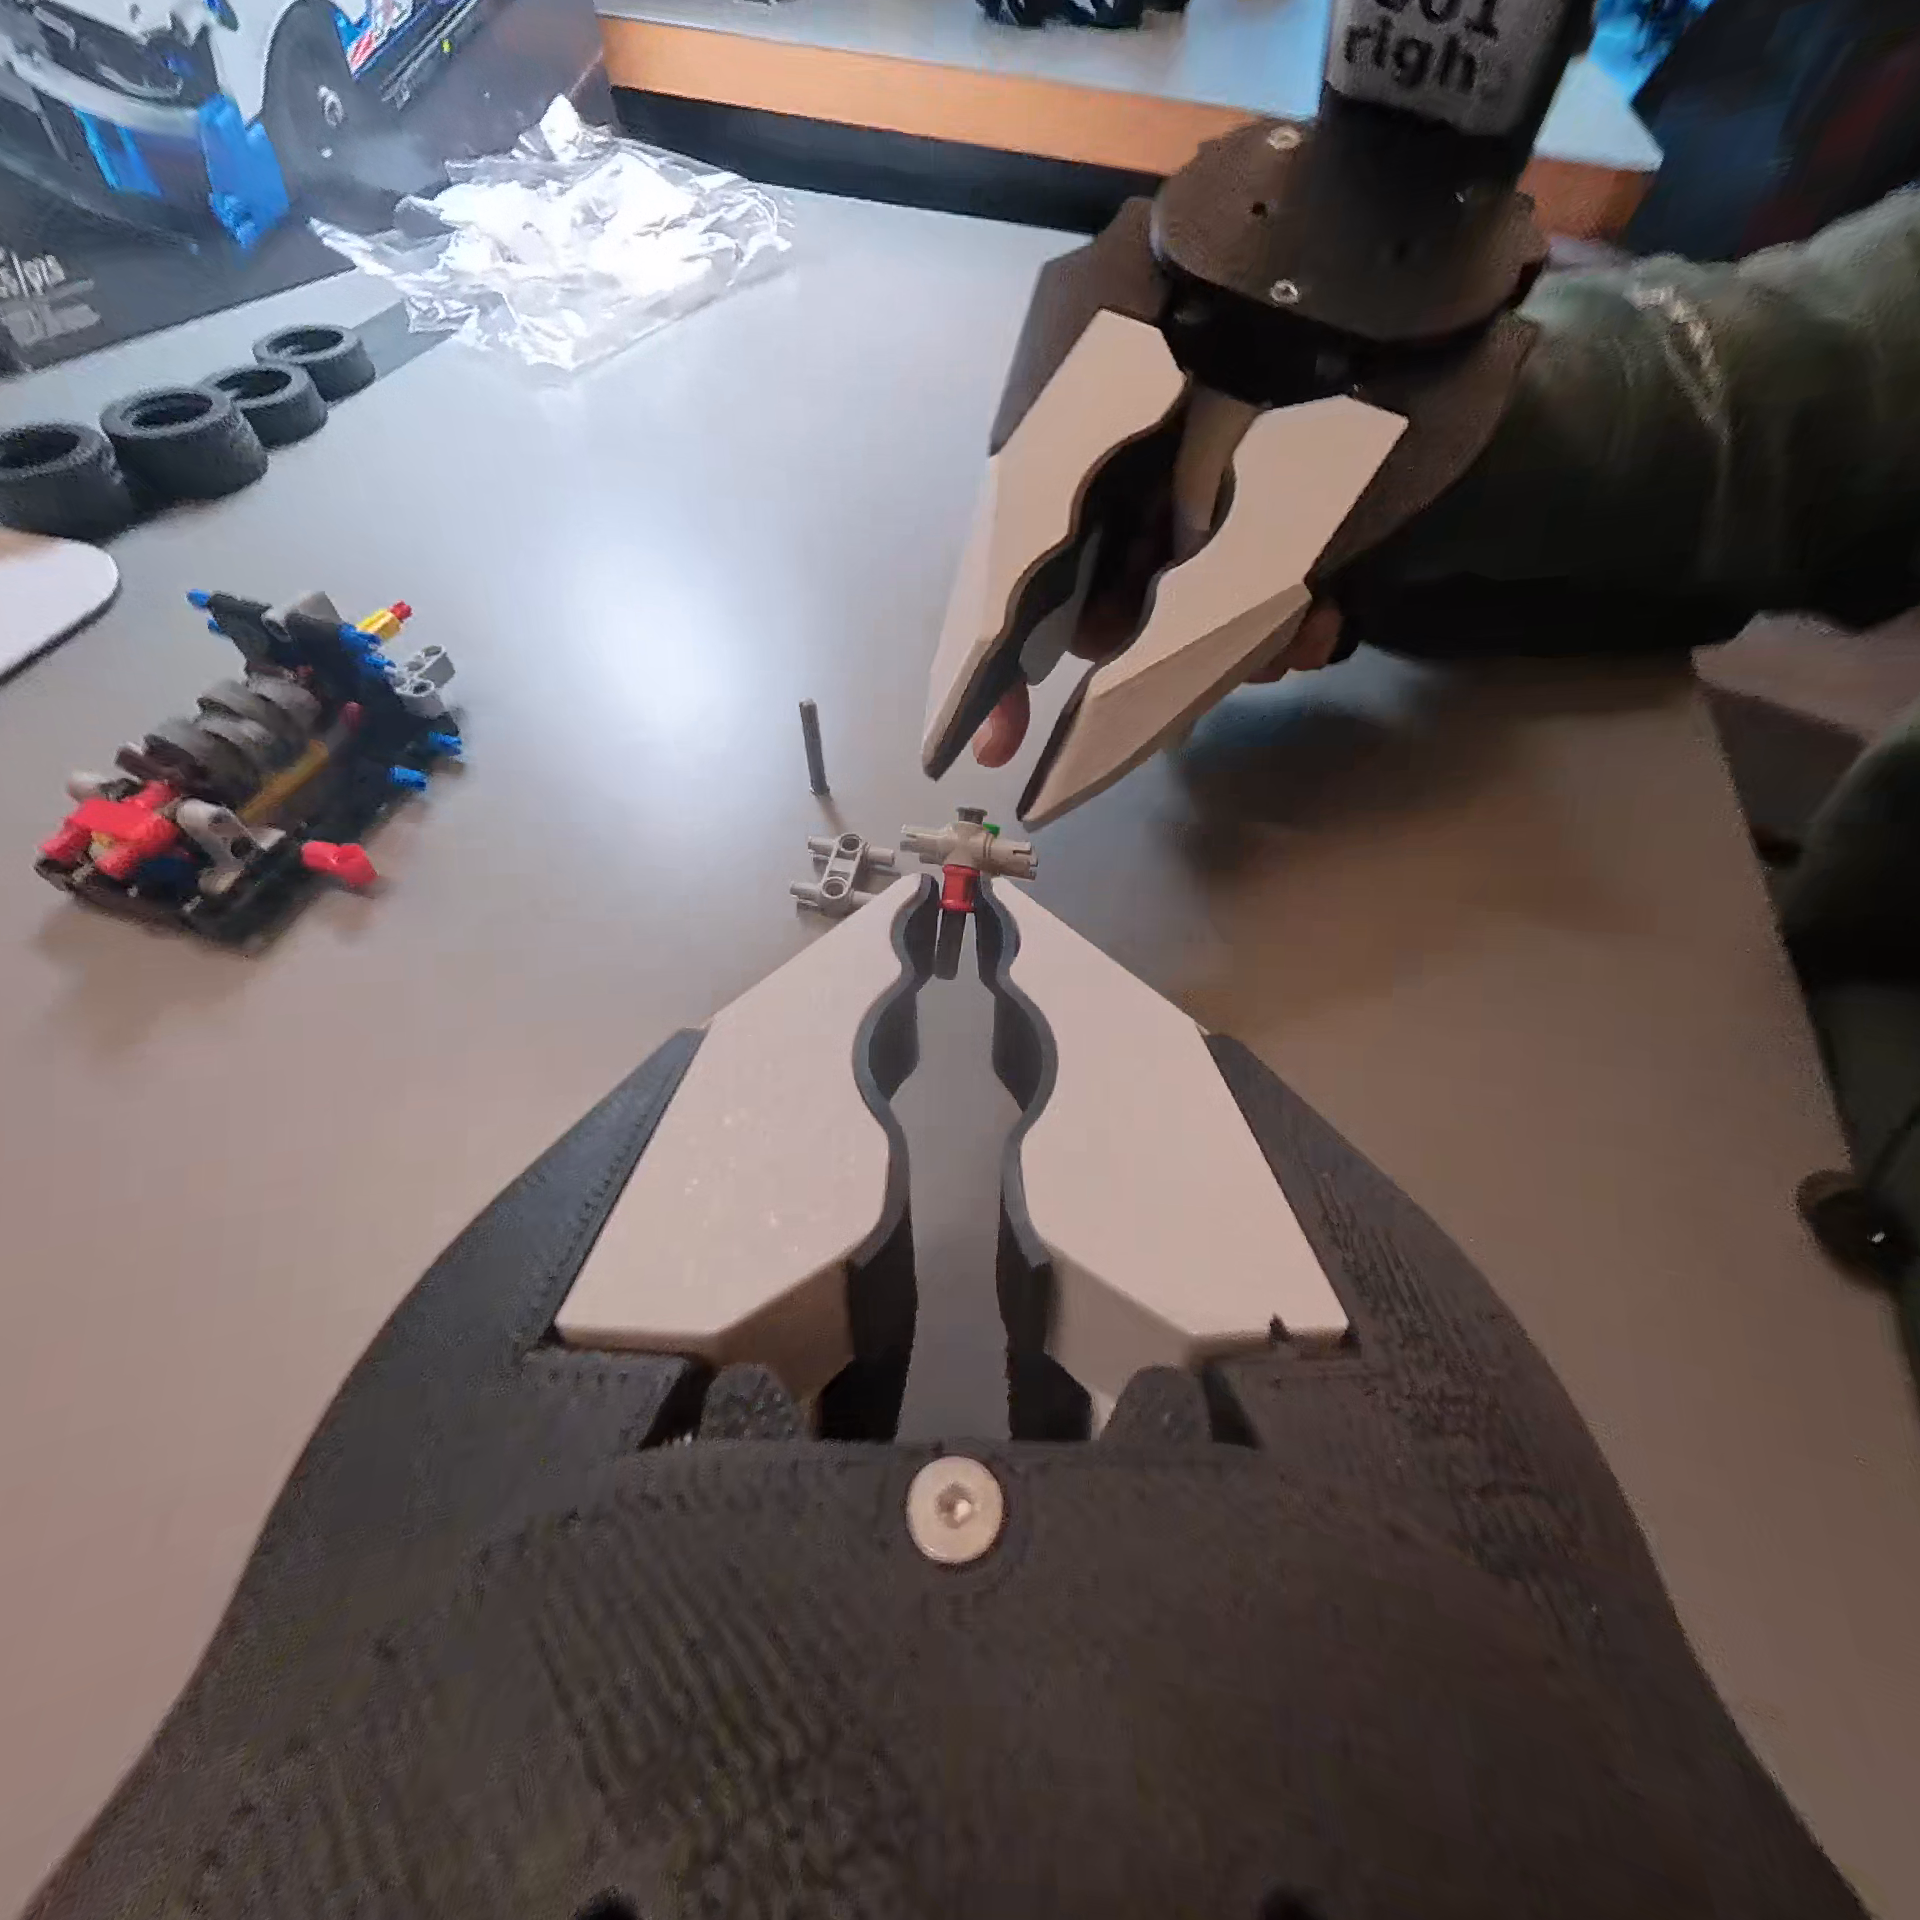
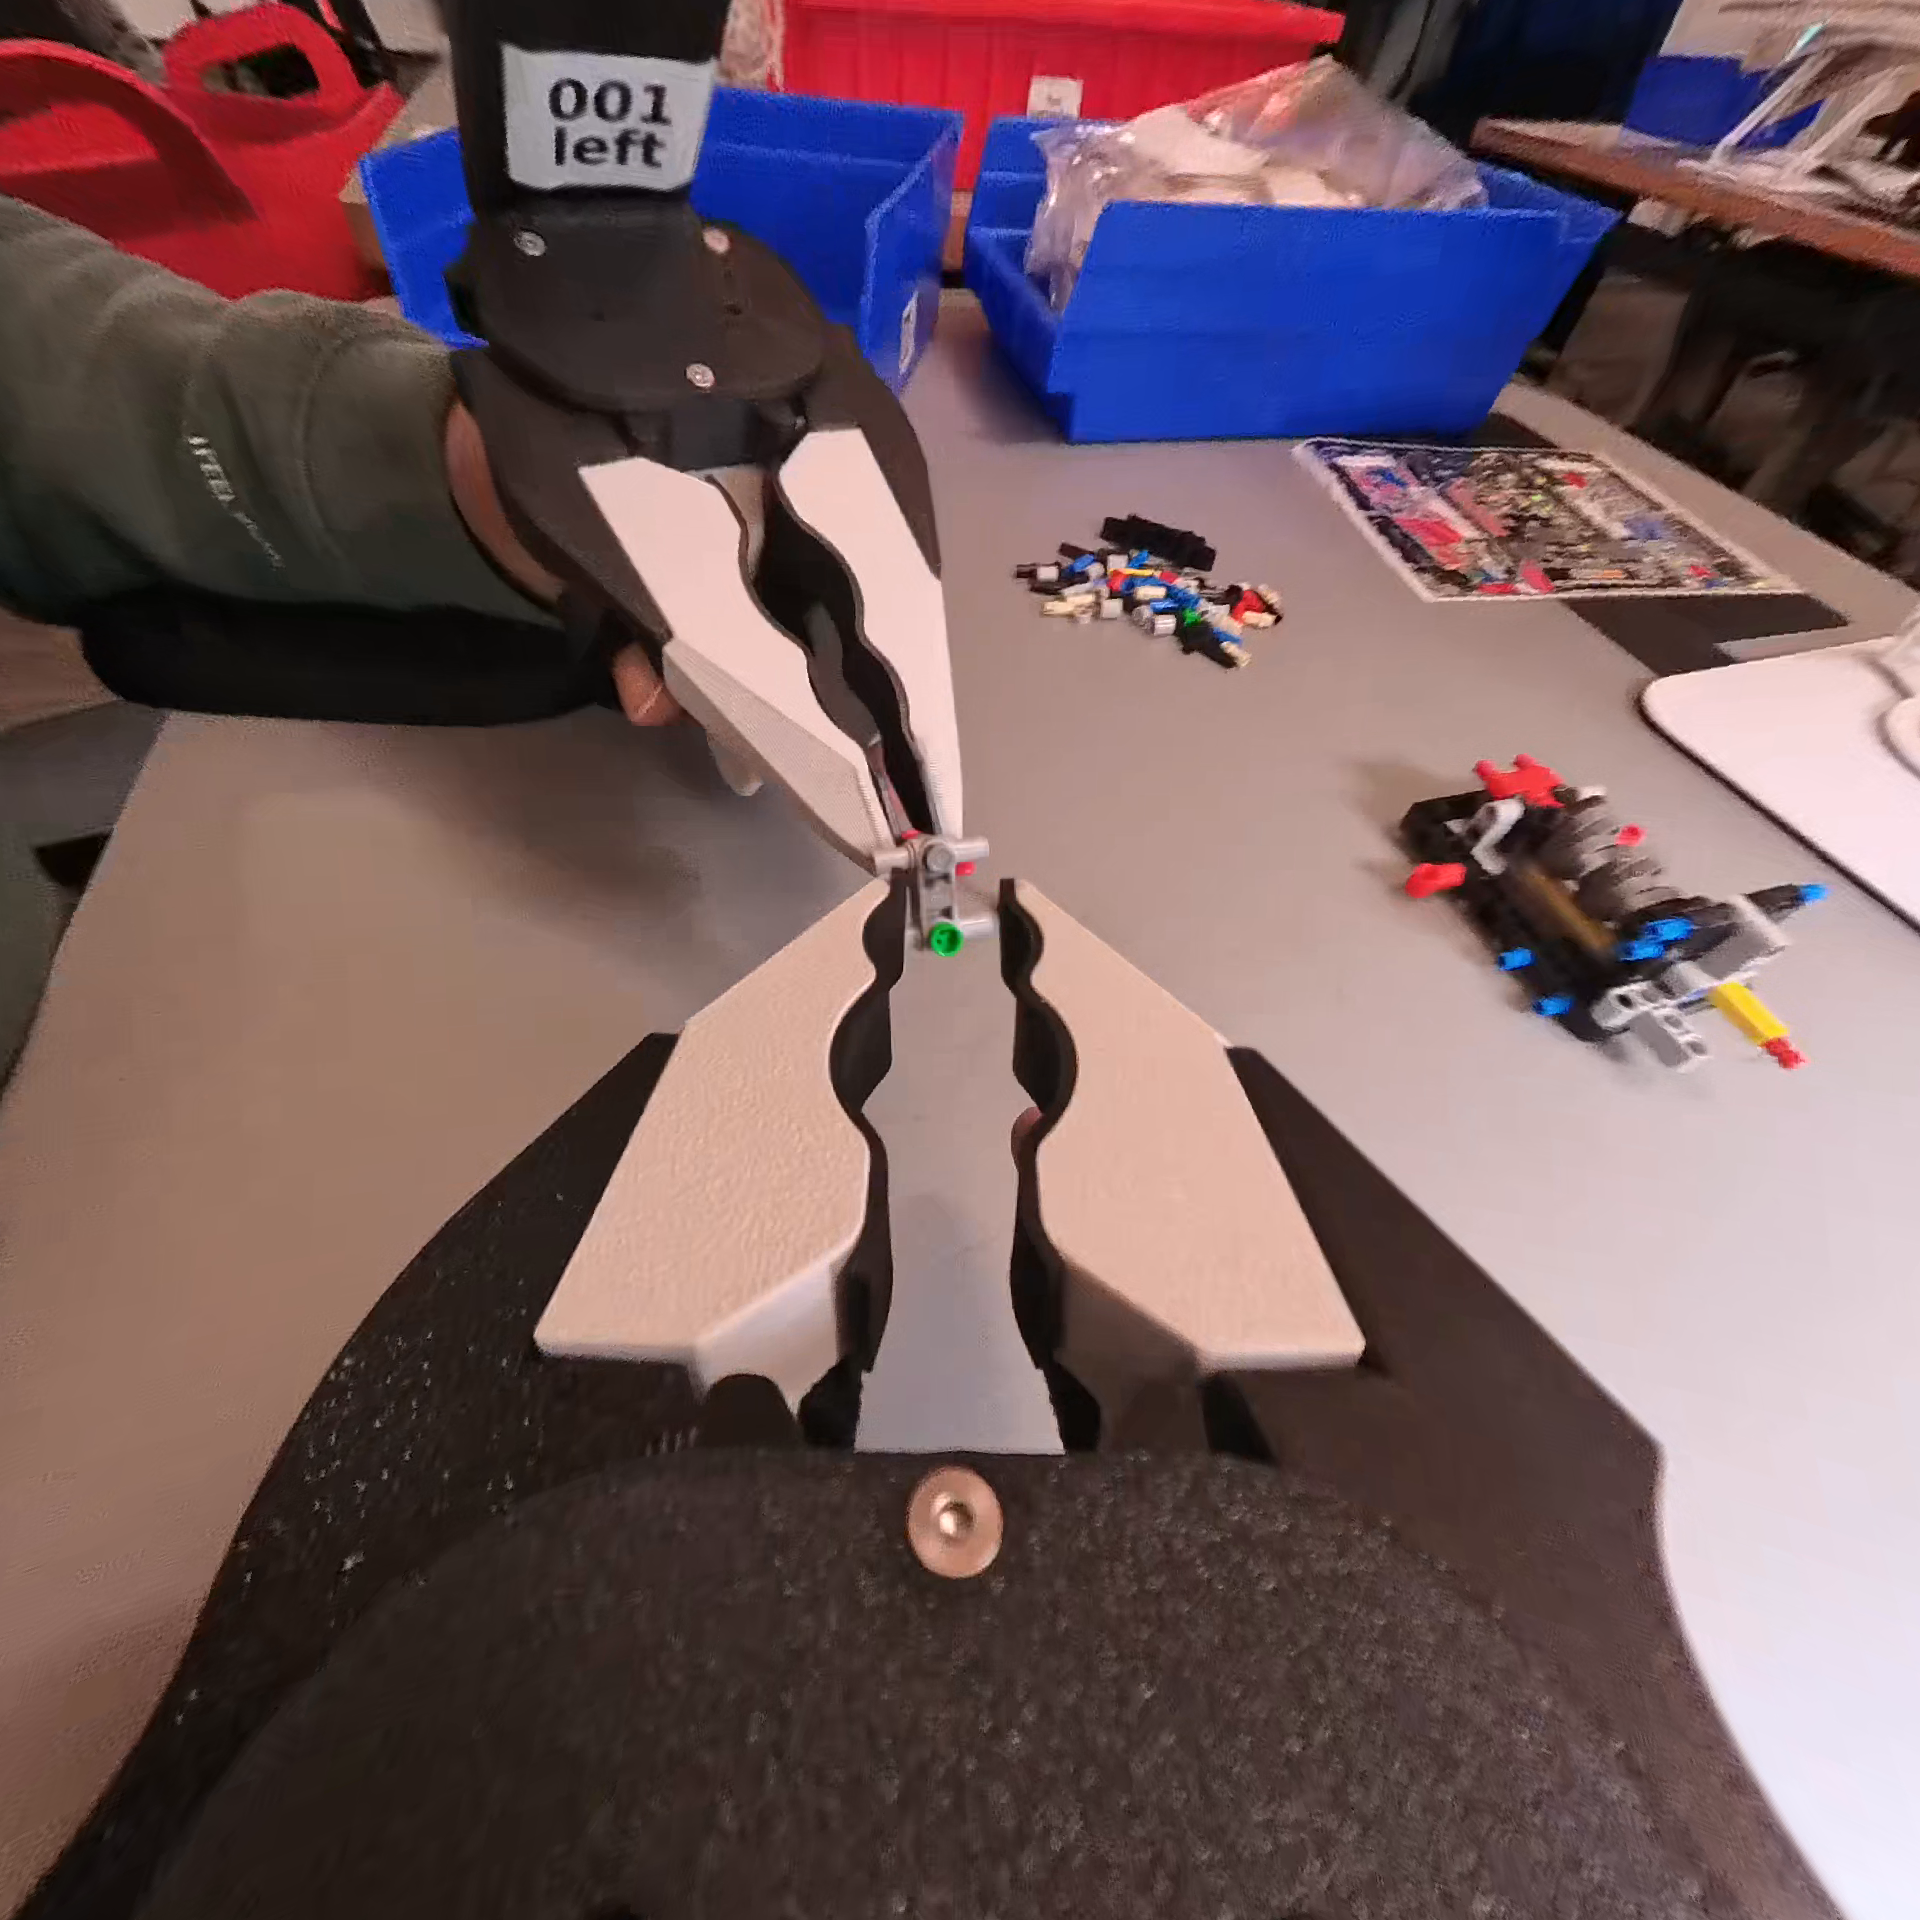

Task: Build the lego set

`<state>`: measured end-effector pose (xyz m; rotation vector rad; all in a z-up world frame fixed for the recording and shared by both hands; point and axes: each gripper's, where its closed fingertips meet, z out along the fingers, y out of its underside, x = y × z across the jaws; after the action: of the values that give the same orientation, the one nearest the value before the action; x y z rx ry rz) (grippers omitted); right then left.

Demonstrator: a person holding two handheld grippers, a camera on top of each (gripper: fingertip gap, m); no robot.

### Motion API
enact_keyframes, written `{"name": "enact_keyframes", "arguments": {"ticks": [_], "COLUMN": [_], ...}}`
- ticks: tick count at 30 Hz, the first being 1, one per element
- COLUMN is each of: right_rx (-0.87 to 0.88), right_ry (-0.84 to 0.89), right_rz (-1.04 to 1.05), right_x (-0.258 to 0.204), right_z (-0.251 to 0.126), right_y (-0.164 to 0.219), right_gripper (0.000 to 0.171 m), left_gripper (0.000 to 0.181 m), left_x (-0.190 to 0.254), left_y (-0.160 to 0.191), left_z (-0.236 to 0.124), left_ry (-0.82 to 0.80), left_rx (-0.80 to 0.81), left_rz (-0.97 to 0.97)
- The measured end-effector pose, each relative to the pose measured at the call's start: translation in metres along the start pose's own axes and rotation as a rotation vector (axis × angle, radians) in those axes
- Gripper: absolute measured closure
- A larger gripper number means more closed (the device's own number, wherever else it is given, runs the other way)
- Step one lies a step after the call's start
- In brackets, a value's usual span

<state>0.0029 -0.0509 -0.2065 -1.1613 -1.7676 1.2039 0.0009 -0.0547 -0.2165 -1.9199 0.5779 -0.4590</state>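
Observation:
My left gripper (image 1: 957,902) is shut on the black axle of a small grey assembly (image 1: 966,847) that has a red bush and a green tip, and holds it just above the table. In the right wrist view the left gripper (image 2: 914,831) comes down from the upper left with the assembly (image 2: 933,885) at its tips. My right gripper (image 2: 948,902) is open, and the assembly's green end sits between its fingertips without touching them. In the left wrist view the right gripper (image 1: 982,795) hovers open just beyond the assembly.
A grey connector (image 1: 840,873) and a dark axle (image 1: 816,748) lie by the assembly. The partial build (image 1: 249,758) (image 2: 1600,914) lies off to one side. Several tyres (image 1: 177,426), a plastic bag (image 1: 582,229), loose parts (image 2: 1153,603), a booklet (image 2: 1538,530) and blue bins (image 2: 1278,301) stand farther back. Left and right tips are no more than a few centimetres apart.

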Motion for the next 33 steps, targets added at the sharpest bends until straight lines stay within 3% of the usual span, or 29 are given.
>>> {"name": "enact_keyframes", "arguments": {"ticks": [4,11,16,18,24,33], "right_rx": [-0.012,-0.011,-0.044,-0.058,0.047,0.11], "right_ry": [-0.047,-0.071,-0.084,-0.064,-0.066,-0.112], "right_rz": [-0.002,-0.102,-0.112,-0.147,-0.088,-0.048], "right_x": [-0.008,-0.018,-0.019,-0.019,-0.011,-0.016], "right_z": [0.002,0.002,0.002,0.004,-0.005,-0.008], "right_y": [0.003,0.004,0.009,0.012,-0.004,-0.012], "right_gripper": [0.157,0.163,0.155,0.165,0.165,0.165], "left_gripper": [0.177,0.177,0.177,0.177,0.165,0.178], "left_x": [0.008,0.016,0.016,0.018,0.016,0.018], "left_y": [0.001,0.0,0.0,0.001,-0.012,-0.018], "left_z": [0.001,0.001,0.001,0.001,-0.006,-0.012], "left_ry": [0.005,0.049,0.056,0.068,0.068,0.084], "left_rx": [-0.007,-0.003,-0.003,-0.011,0.064,0.089], "left_rz": [0.104,0.107,0.098,0.099,0.07,0.059]}}
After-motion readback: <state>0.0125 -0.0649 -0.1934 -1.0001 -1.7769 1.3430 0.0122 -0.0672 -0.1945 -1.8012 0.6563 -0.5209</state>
